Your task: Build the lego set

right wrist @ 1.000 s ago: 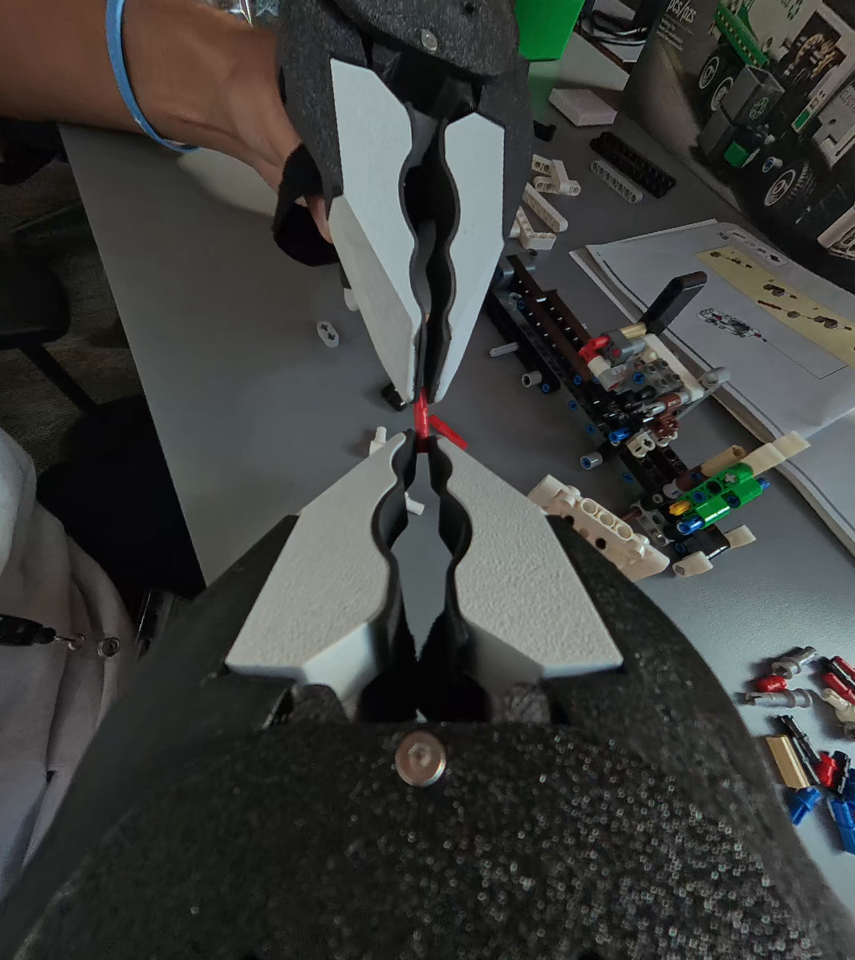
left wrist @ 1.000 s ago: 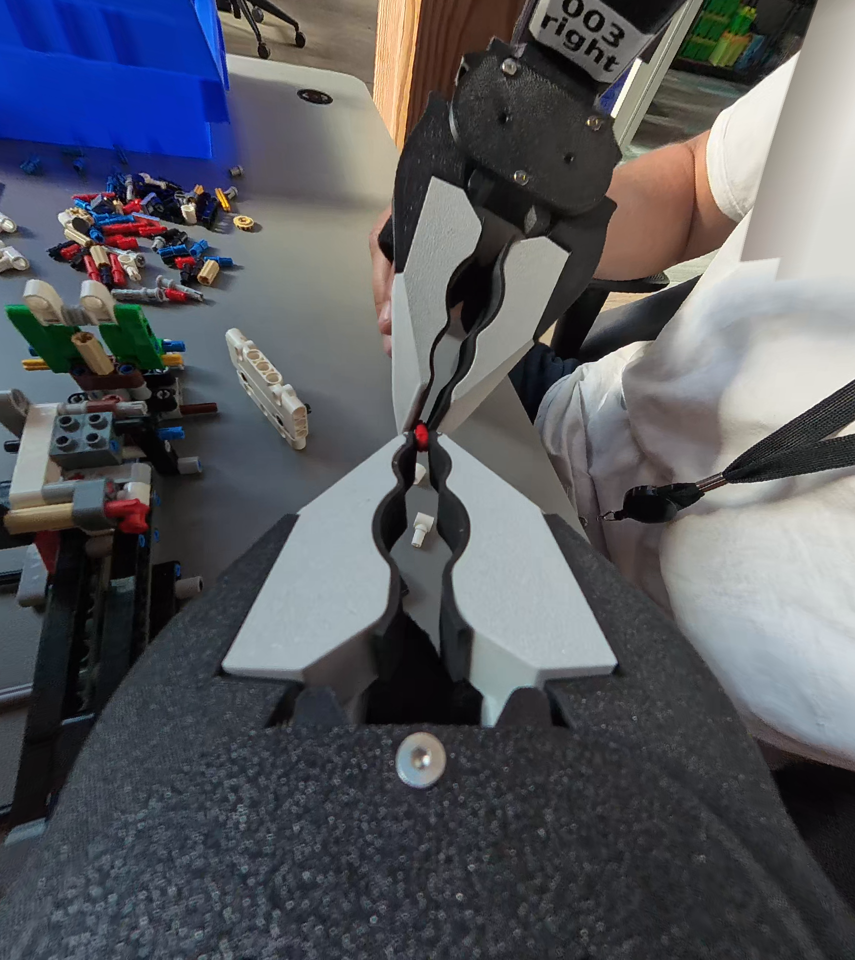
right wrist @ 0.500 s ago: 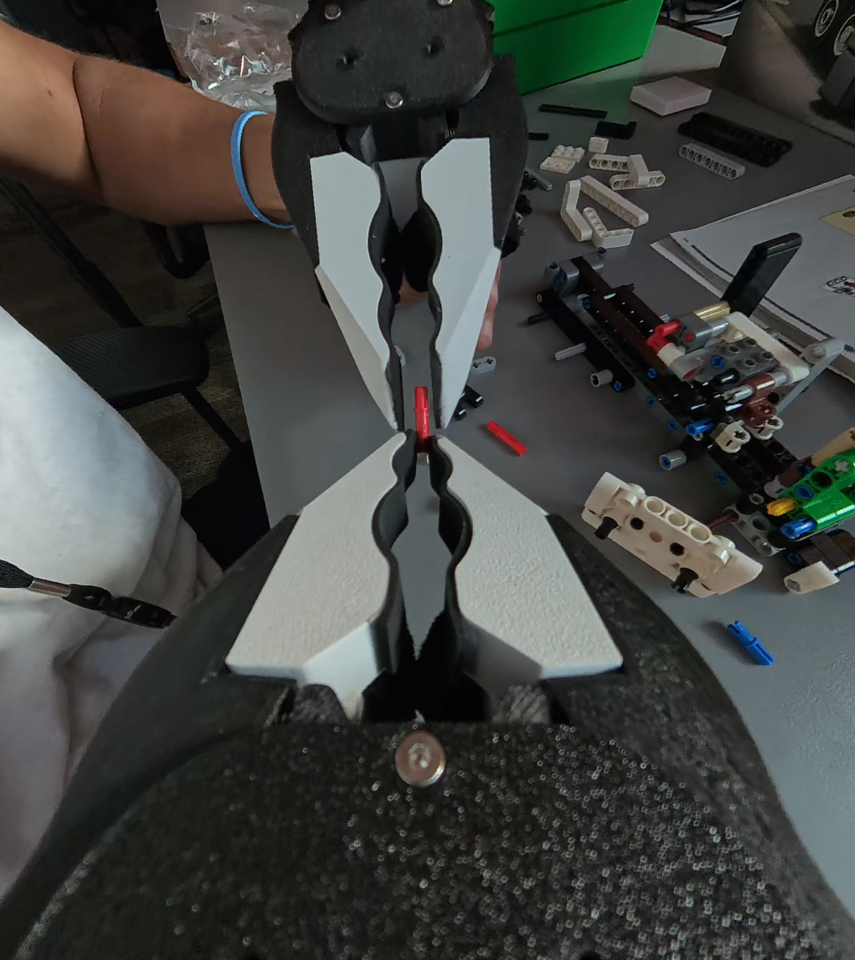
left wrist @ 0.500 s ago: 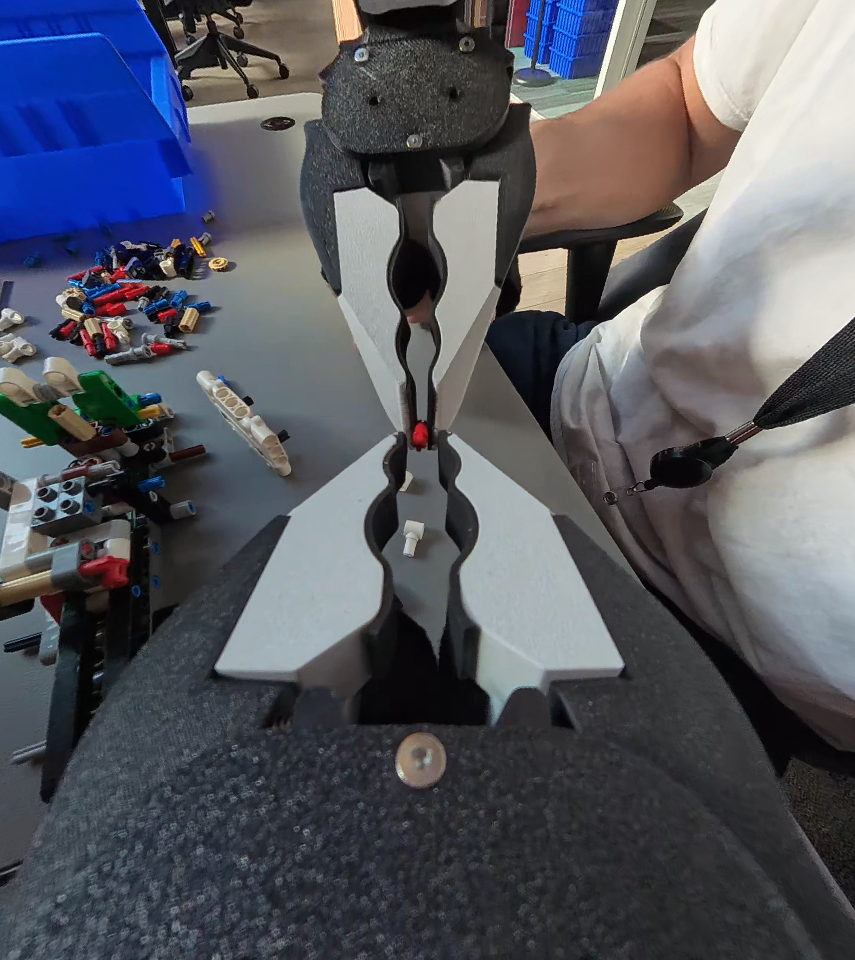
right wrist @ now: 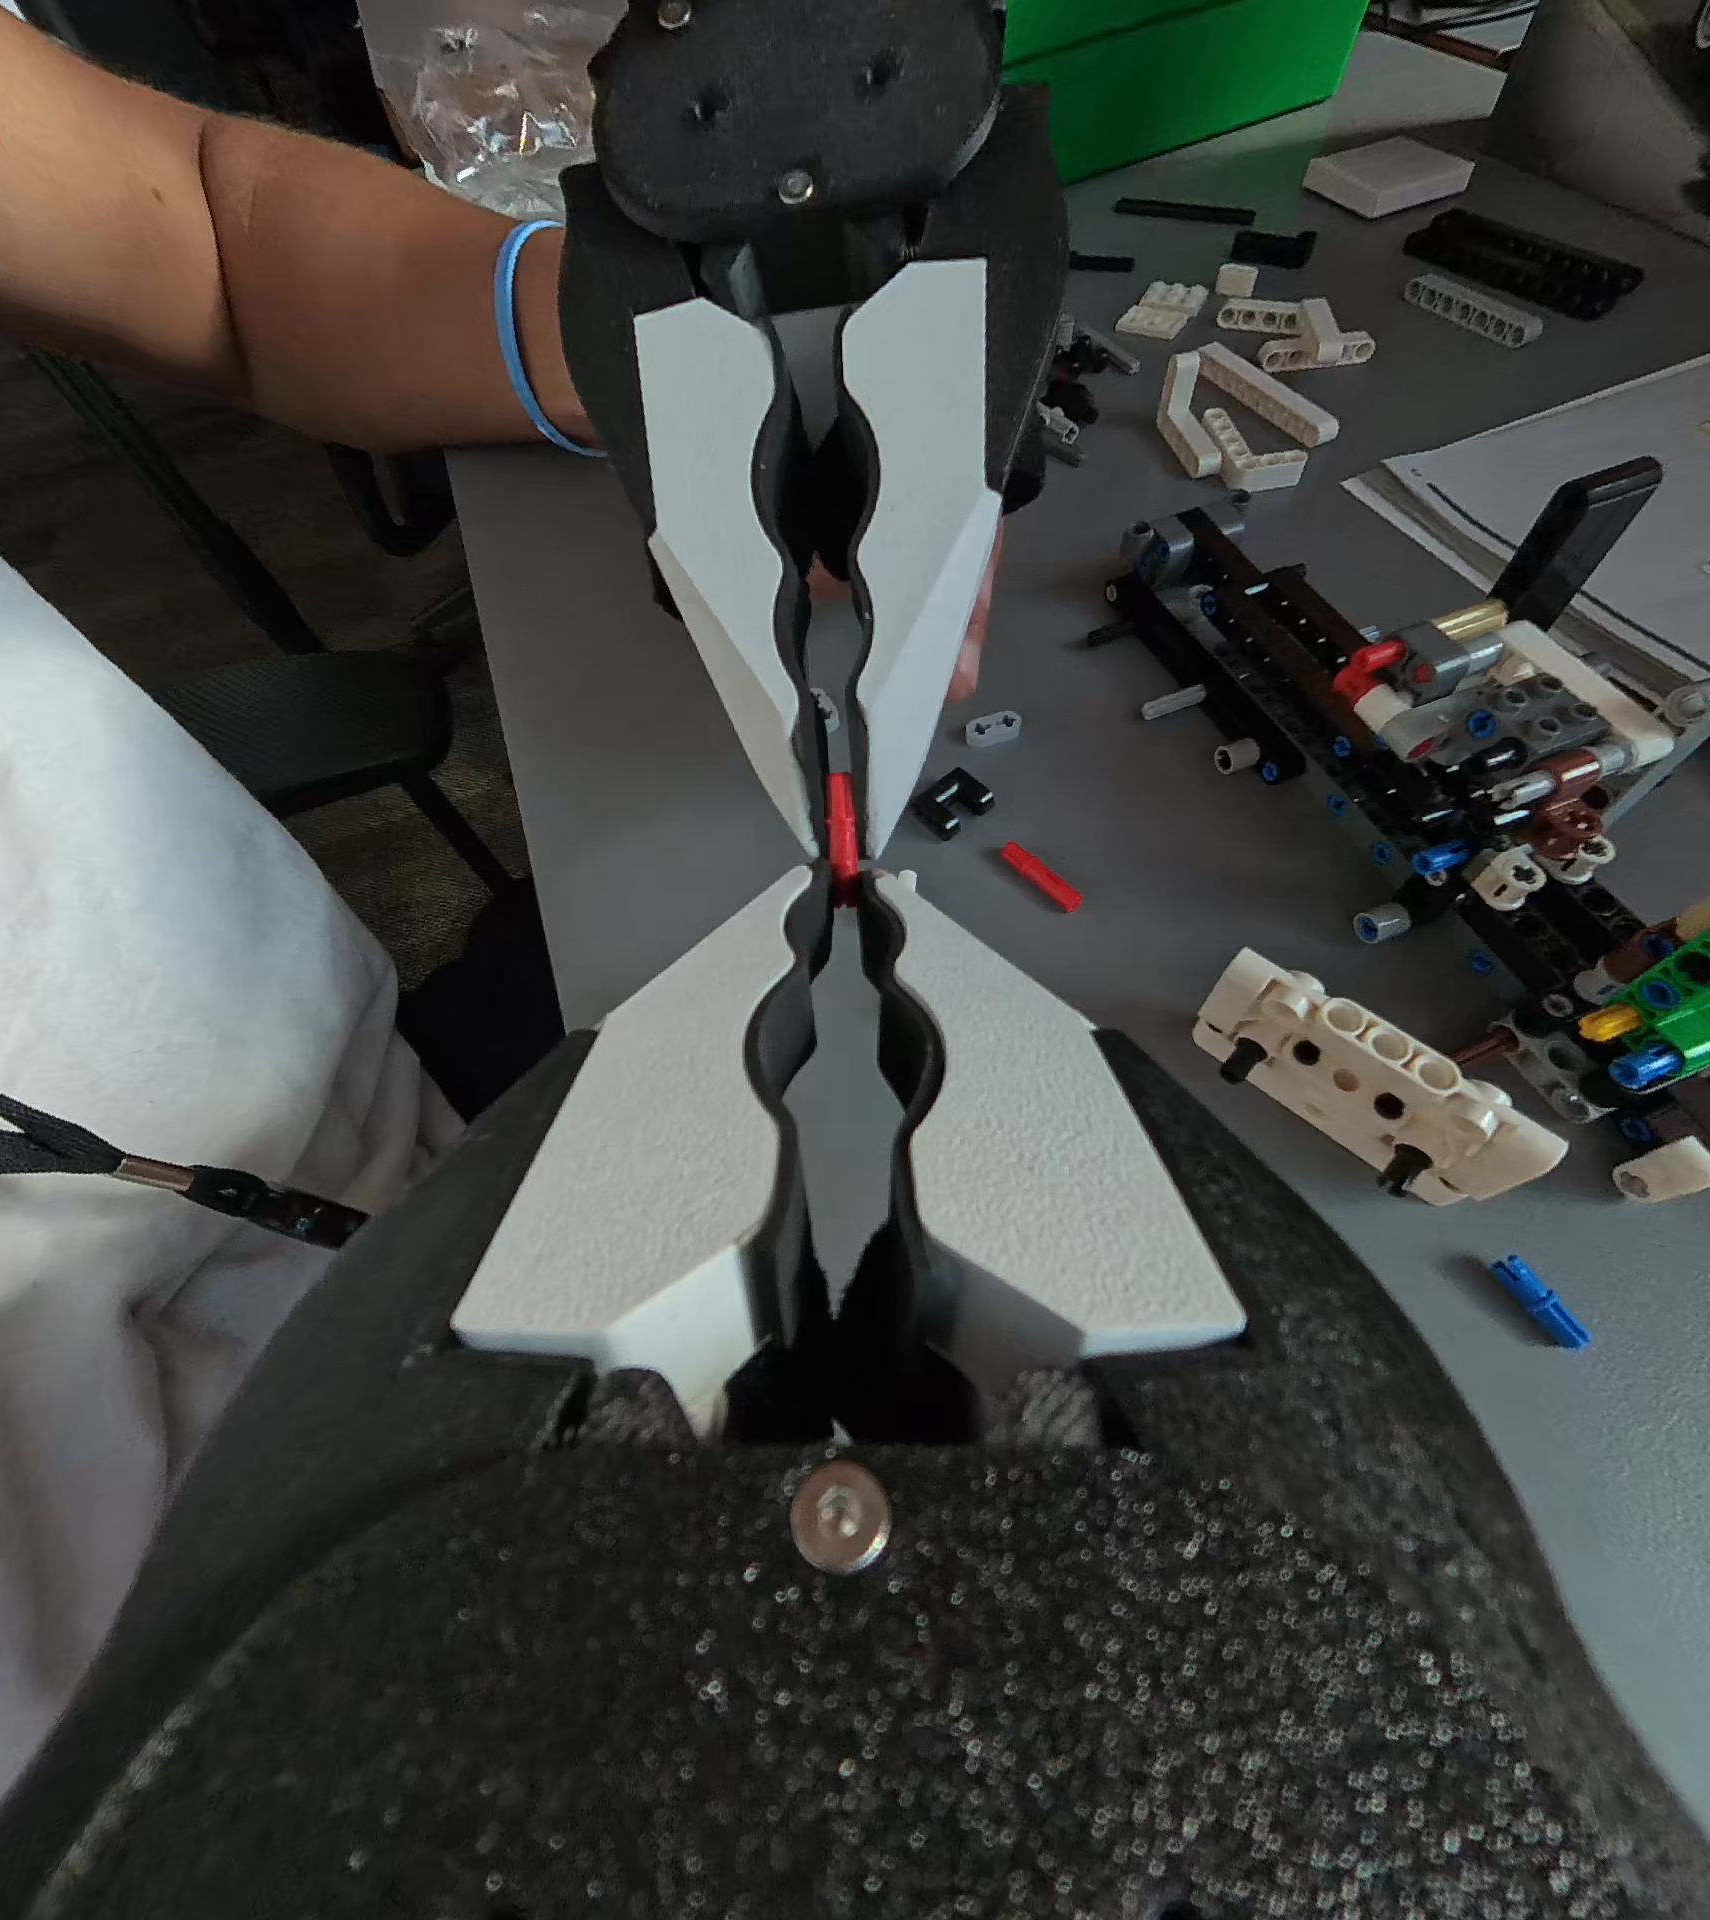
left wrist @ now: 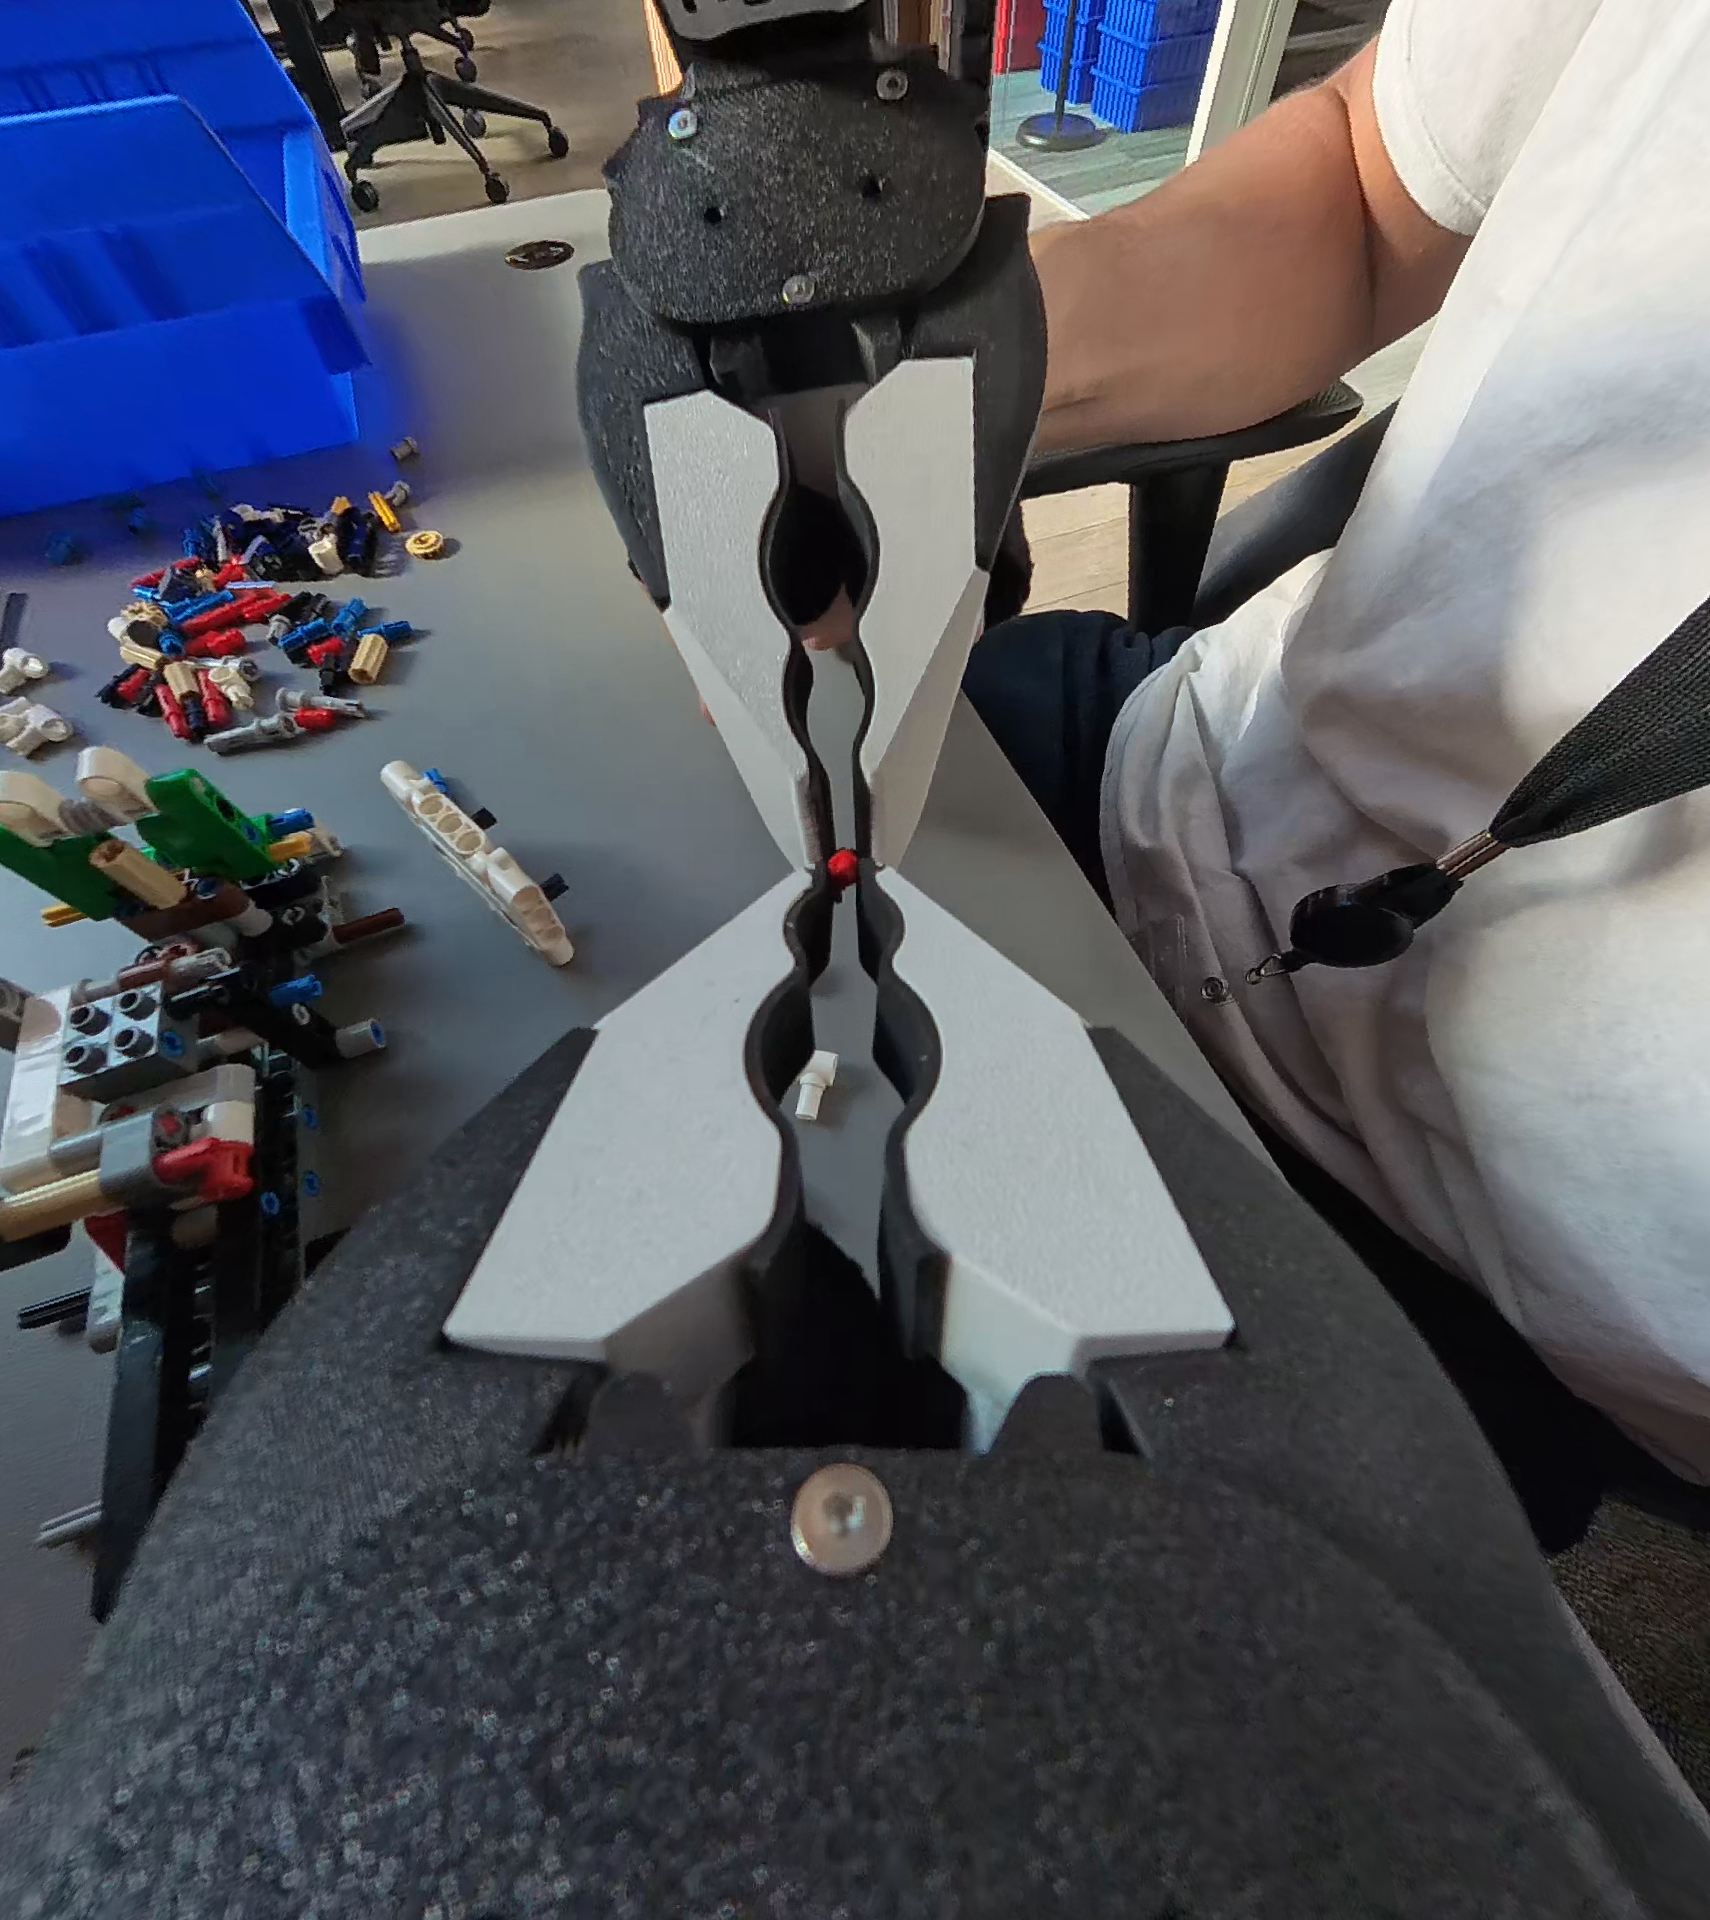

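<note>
In the left wrist view, my left gripper [left wrist: 835, 894] is almost closed and its tips pinch a tiny red pin [left wrist: 840, 864]. The right gripper [left wrist: 838, 844] meets it tip to tip, up above the grey table [left wrist: 539, 665].

In the right wrist view, my right gripper is narrow too and squeezes the near end of the red pin. The far end sits between the left gripper's fingers [right wrist: 778, 748].

The pin is small and slippery, I think. I should line both tools up straight, squeeze gently and not twist.
</note>
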A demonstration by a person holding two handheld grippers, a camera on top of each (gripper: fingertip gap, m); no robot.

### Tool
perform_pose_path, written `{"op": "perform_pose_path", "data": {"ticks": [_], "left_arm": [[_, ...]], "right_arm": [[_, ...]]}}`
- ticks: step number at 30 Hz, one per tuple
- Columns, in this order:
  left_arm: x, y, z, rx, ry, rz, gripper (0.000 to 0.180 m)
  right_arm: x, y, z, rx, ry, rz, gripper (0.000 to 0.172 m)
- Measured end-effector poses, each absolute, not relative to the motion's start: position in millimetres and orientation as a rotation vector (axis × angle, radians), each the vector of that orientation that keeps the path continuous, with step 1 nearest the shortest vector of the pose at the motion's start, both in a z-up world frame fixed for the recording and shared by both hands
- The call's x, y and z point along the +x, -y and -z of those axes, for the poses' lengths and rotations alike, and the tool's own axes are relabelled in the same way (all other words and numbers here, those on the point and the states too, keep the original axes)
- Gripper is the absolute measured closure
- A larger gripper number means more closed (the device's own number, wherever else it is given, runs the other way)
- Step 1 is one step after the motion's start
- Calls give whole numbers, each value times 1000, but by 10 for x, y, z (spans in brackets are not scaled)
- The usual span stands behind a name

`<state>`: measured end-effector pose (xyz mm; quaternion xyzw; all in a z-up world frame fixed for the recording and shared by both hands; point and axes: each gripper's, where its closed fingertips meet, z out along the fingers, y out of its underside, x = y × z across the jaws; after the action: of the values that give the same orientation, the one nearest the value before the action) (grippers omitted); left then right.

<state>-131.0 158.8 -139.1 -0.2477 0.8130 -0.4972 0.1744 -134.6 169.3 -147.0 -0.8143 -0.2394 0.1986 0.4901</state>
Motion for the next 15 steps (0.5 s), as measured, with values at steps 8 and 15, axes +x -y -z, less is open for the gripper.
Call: {"op": "perform_pose_path", "data": {"ticks": [8, 15], "left_arm": [[-1333, -1573, 1453, -706, -2340, 1406, 178], [-1277, -1650, 1456, -748, -2330, 1342, 179]], "right_arm": [[-1369, -1678, 1538, -2011, 610, -459, 169], [-1280, -1660, 1594, -2068, 580, -414, 160]]}}
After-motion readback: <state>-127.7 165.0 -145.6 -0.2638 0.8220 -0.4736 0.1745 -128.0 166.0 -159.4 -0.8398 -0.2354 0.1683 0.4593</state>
